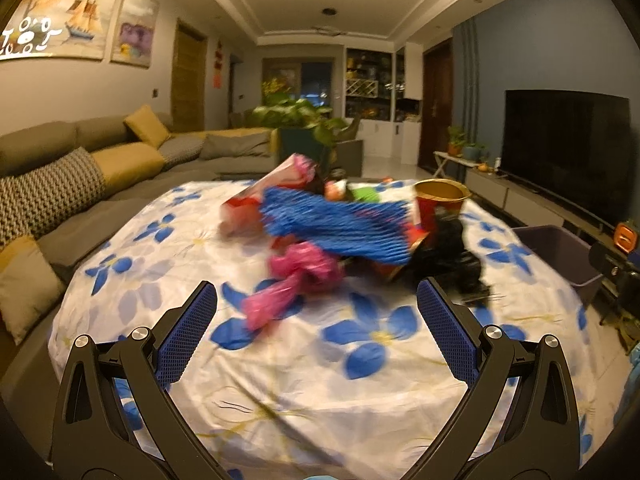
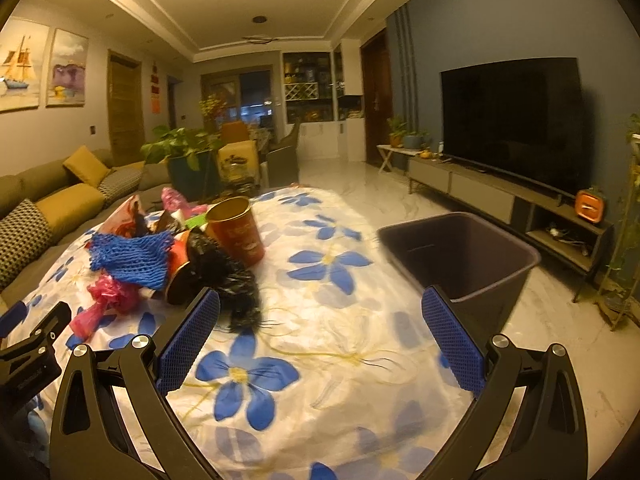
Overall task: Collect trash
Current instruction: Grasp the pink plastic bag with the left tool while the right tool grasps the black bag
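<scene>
While the left gripper [image 1: 316, 304] is hanging with jaws spread wide and empty before the blurred heap of blue netting, pink plastic and black bag trash [image 1: 332, 232] on the flower-printed white tablecloth [image 1: 360, 380], the right gripper [image 2: 320, 308] is likewise gaping empty, trash [image 2: 160, 260] lying ahead-left and the dark plastic bin [image 2: 460, 256] standing beside the table.

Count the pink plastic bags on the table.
2, perhaps more hidden. One crumpled pink bag lies at the pile's near edge, below the blue foam net. Another pink bag sits at the far side behind the red cup.

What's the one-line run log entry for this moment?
left gripper: open, empty | right gripper: open, empty | trash pile: on table | bin: beside table
</scene>
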`<state>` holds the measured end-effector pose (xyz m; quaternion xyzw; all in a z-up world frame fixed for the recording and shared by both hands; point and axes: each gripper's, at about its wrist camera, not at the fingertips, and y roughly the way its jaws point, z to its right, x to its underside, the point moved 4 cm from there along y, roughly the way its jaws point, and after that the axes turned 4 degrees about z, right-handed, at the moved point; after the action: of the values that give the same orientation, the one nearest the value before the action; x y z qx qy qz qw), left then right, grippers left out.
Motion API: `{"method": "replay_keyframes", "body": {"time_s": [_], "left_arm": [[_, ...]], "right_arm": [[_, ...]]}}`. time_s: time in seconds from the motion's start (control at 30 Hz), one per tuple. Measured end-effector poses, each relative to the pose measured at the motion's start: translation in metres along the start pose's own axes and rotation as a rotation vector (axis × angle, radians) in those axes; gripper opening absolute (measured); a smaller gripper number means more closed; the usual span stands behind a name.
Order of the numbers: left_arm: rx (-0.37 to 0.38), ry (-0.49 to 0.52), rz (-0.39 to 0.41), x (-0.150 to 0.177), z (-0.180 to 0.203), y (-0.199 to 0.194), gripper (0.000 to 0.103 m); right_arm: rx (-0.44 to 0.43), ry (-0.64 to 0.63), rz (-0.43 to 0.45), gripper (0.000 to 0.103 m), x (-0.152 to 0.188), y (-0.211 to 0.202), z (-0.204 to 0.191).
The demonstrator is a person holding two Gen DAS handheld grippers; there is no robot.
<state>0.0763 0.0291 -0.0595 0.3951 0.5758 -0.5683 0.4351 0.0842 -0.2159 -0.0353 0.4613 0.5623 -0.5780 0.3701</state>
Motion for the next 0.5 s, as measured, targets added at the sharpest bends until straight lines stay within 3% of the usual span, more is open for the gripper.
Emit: {"method": "replay_keyframes", "body": {"time_s": [0.27, 0.5], "left_arm": [[-0.032, -0.025, 0.004, 0.003, -0.030, 0.039, 0.097], [0.009, -0.051, -0.053, 0.001, -0.034, 0.082, 0.082]], "right_arm": [[-0.089, -0.015, -0.038, 0.093, 0.009, 0.049, -0.031], [-0.123, -0.029, -0.059, 0.088, 0.016, 0.088, -0.047]]}}
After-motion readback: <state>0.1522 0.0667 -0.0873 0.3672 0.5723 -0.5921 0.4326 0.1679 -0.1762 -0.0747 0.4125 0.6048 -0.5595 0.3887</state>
